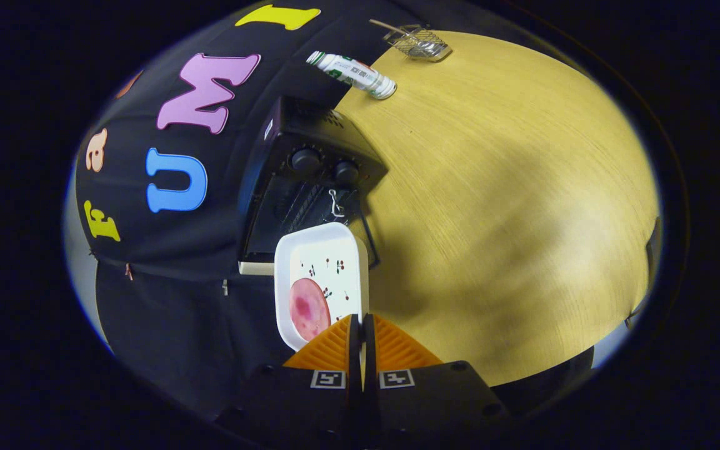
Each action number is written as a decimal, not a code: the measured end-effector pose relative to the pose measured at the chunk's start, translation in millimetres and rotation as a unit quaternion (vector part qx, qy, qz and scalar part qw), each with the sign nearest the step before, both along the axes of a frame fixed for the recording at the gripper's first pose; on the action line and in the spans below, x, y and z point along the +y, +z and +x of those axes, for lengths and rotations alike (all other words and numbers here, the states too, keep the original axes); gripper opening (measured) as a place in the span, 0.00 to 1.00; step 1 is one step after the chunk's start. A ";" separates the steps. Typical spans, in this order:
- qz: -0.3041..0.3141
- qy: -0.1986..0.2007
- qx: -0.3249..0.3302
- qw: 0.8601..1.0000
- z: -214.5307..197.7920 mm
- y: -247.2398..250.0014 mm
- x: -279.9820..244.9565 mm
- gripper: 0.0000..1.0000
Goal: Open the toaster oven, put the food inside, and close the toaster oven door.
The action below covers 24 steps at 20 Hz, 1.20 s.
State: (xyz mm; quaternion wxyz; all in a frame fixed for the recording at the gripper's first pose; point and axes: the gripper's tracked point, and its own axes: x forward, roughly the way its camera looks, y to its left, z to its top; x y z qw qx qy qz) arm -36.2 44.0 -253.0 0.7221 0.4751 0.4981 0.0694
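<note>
My gripper (361, 325) is shut on the near rim of a white square plate (329, 256), both fingers pinching its edge. A round pink slice of food (309, 308) lies on the plate, close to the fingers. The plate is held in the air, tilted in view, just in front of the black toaster oven (307, 181). The oven door (360, 234) hangs open beneath the plate's far edge, and the dark inside with its wire rack shows beyond the plate. Two knobs (322, 165) sit on the oven's front panel.
The oven stands on a light wooden table (497, 206) against the black booth wall. A white and green bottle (352, 74) lies on its side beyond the oven. Farther back lies a small wire basket (419, 42) with a handle.
</note>
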 end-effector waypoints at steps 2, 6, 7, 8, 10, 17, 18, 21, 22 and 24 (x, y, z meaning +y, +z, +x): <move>-0.002 0.000 -0.005 1.000 11.9 -3.2 23.1 0.05; 0.004 -0.010 -0.009 1.000 35.5 -6.1 58.6 0.05; 0.000 -0.009 -0.008 1.000 41.6 -9.3 64.0 0.05; -0.006 -0.012 -0.007 1.000 43.6 -10.9 66.2 0.05; -0.007 -0.029 -0.006 1.000 58.5 -14.4 72.5 0.05; 0.026 -0.116 -0.005 0.993 117.5 -22.5 88.0 0.05; 0.030 -0.127 -0.006 0.991 125.9 -24.5 89.6 0.05; 0.042 -0.155 -0.006 0.987 148.0 -31.7 96.8 0.05; 0.048 -0.163 -0.006 0.985 155.0 -34.2 100.6 0.05; 0.047 -0.173 -0.003 0.984 166.5 -42.5 108.3 0.05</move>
